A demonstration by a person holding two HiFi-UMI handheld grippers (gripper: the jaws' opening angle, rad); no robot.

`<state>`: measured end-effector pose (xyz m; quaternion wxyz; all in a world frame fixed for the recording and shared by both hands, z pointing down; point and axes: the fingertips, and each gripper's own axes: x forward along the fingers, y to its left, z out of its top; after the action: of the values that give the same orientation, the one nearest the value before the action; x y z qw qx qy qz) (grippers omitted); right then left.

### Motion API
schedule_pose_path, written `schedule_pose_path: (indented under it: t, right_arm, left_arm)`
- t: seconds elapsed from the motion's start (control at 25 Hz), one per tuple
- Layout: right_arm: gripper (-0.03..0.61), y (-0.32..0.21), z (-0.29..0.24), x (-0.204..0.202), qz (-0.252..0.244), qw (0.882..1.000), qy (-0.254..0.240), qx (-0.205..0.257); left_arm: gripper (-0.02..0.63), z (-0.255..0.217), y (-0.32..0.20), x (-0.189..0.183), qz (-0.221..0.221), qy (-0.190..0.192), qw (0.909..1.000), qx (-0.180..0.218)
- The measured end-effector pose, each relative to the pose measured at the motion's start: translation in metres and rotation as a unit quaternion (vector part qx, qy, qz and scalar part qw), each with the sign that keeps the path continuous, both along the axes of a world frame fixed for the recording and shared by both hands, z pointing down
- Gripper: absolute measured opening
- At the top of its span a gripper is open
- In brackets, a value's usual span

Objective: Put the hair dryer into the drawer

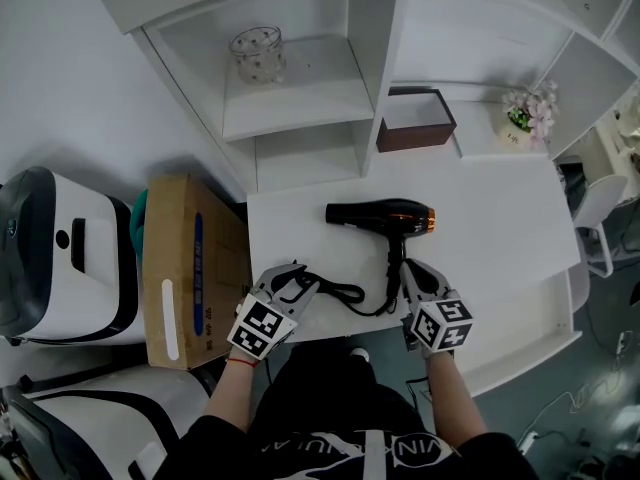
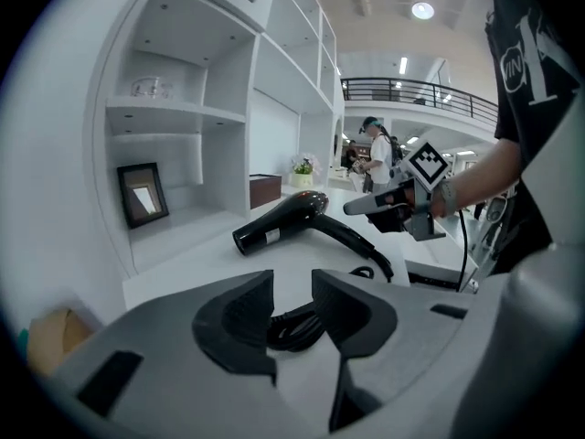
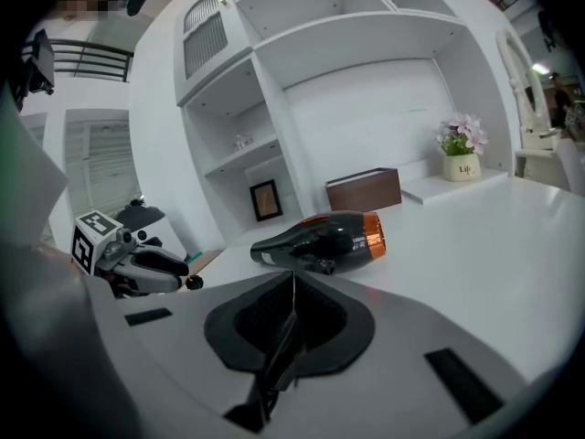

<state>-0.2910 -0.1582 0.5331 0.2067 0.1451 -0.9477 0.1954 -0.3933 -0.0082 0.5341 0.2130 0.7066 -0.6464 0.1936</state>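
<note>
The black hair dryer [image 1: 385,215] with an orange band near its nozzle lies on the white desk [image 1: 500,228], handle toward me. Its black cord [image 1: 345,293] loops along the front edge. My left gripper [image 1: 300,283] sits low at the cord's left end. Its jaws stand open, and in the left gripper view the coiled cord [image 2: 297,323] shows in the gap just beyond the left gripper's [image 2: 292,291] tips, with no pad pressing on it. My right gripper [image 1: 410,273] is shut and empty just below the handle. In the right gripper view the dryer [image 3: 324,238] lies right ahead of it [image 3: 292,286].
White shelves rise behind the desk, holding a glass jar [image 1: 258,53], a brown box [image 1: 415,120], a flower pot [image 1: 525,118] and a small picture frame [image 2: 142,195]. A cardboard box [image 1: 185,268] and a white machine [image 1: 60,258] stand left of the desk.
</note>
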Motion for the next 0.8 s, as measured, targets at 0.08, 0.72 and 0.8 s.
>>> schedule_pose_path:
  t: [0.08,0.72,0.8]
  right_arm:
    - [0.006,-0.003,0.003,-0.003,0.004,1.000,0.009,0.000]
    - [0.145,-0.024,0.025,-0.023,0.036,0.997,0.050,-0.053]
    - [0.158,-0.023,0.028,-0.026,0.037,0.996,0.054,-0.063]
  left_arm:
    - [0.123,0.005,-0.002,0.003,0.030,-0.019,0.9992,-0.018]
    - [0.249,0.046,-0.001,0.017,0.273,-0.103,0.9397,-0.178]
    - [0.250,0.053,0.001,0.017,0.300,-0.129,0.9224,-0.206]
